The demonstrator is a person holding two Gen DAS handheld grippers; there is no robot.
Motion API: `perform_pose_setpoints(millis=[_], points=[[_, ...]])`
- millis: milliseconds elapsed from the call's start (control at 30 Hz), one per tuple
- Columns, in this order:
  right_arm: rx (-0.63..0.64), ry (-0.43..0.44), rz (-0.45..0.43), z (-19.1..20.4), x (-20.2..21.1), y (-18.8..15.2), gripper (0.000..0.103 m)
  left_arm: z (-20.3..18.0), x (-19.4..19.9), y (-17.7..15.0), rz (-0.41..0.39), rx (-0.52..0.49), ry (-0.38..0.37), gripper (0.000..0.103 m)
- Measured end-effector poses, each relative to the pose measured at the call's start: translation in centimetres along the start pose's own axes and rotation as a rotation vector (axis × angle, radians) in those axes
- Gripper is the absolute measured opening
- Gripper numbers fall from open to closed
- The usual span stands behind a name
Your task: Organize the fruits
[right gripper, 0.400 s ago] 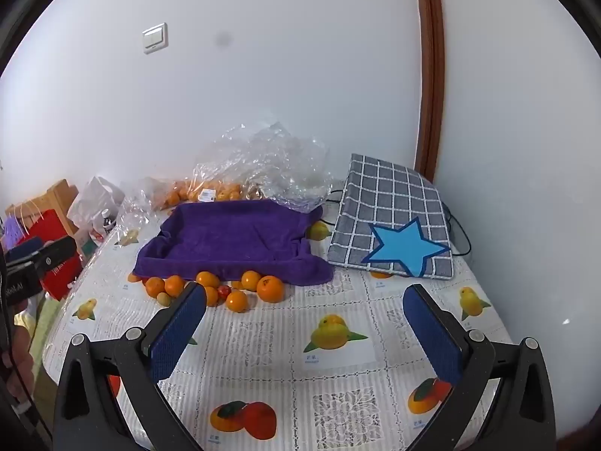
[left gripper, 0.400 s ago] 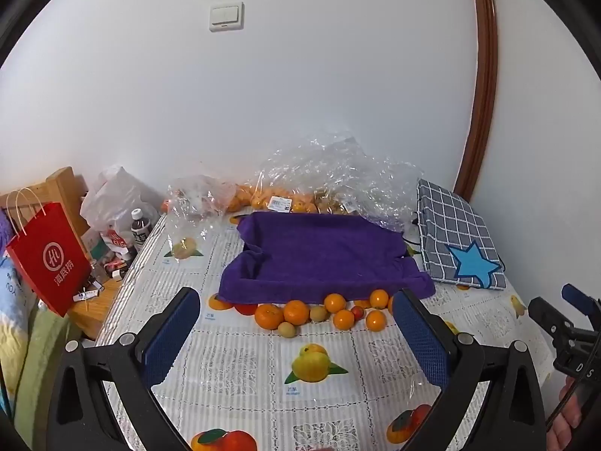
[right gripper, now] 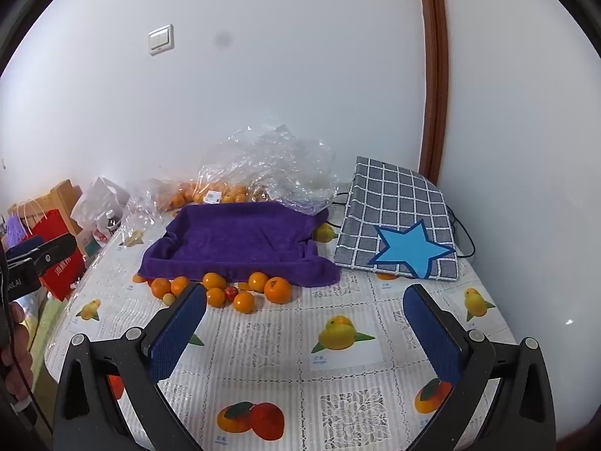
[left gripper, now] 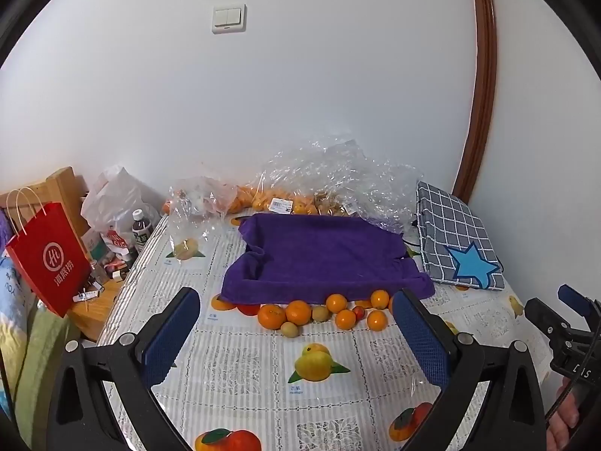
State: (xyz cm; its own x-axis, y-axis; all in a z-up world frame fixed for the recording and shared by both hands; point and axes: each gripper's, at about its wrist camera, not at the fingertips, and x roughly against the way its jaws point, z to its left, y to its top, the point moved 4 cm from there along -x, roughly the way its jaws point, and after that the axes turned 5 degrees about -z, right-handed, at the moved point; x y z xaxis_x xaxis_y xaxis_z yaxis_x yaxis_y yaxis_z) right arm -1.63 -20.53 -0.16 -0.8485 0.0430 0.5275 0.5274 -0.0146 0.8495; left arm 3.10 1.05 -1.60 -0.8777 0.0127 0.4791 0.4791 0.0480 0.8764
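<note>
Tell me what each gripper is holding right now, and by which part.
Nothing is held. The left gripper and the right gripper both stand open and empty above the tablecloth, short of the loose oranges.

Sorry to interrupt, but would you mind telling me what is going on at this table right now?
A person holds a two-finger gripper in each hand above a table with a fruit-print cloth. Both the left gripper and the right gripper are open and hold nothing. Loose oranges and a few smaller fruits lie in a cluster along the front edge of a purple towel, which has nothing on it. No fruit has been picked up yet. Clear plastic bags with more fruit sit behind the towel.
</note>
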Motion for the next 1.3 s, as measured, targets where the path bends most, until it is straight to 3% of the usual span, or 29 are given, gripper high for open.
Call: perform_pose_setpoints(millis=[233, 1300], points=[[-0.047, 0.029, -0.001, 0.2, 0.2, 0.2, 0.103, -0.2, 0.1, -0.2, 0.0, -0.013, 0.01, 0.103], [-0.021, 0.034, -0.024, 1.0, 1.1, -0.3, 0.103, 0.1, 0.3, -0.4, -0.008, -0.018, 0.022, 0.103]])
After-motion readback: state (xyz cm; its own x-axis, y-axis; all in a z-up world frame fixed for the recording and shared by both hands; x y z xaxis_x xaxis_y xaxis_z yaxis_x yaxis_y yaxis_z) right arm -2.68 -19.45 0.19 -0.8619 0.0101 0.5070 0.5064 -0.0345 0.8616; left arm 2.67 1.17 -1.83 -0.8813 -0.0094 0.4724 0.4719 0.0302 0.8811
